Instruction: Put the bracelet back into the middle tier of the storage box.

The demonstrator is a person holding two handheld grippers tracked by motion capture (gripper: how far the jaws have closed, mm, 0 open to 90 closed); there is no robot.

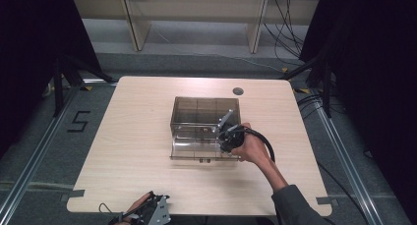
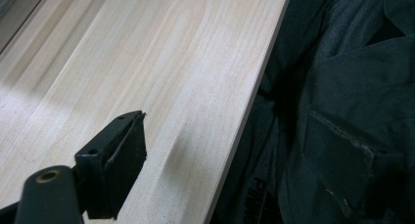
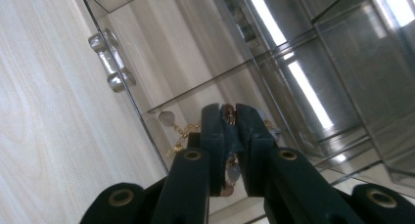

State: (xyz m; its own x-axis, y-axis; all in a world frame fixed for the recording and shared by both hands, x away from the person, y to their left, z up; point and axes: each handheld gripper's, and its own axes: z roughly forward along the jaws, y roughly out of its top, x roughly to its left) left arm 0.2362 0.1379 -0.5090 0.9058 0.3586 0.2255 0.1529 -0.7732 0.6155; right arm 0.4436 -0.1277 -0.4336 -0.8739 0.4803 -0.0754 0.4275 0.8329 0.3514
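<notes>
A smoky clear drawer box [image 1: 204, 109] stands mid-table with its lower drawer [image 1: 189, 150] pulled out toward me. My right gripper [image 1: 227, 132] reaches down into the open drawer. In the right gripper view its jaws [image 3: 231, 111] are shut on a beaded gold chain [image 3: 182, 132], and a pale bead [image 3: 166, 118] hangs to the left above the drawer floor. The drawer's clear knob [image 3: 111, 62] shows on the front wall. My left gripper [image 1: 155, 209] rests at the table's near edge; its jaws [image 2: 225, 117] stand apart with nothing between them.
The light wooden table [image 1: 137, 136] has bare room left of the box and in front of it. A round grommet [image 1: 238, 91] sits near the far edge. A dark jacket [image 2: 342, 87] is close beside the left gripper. Cables trail on the floor at right.
</notes>
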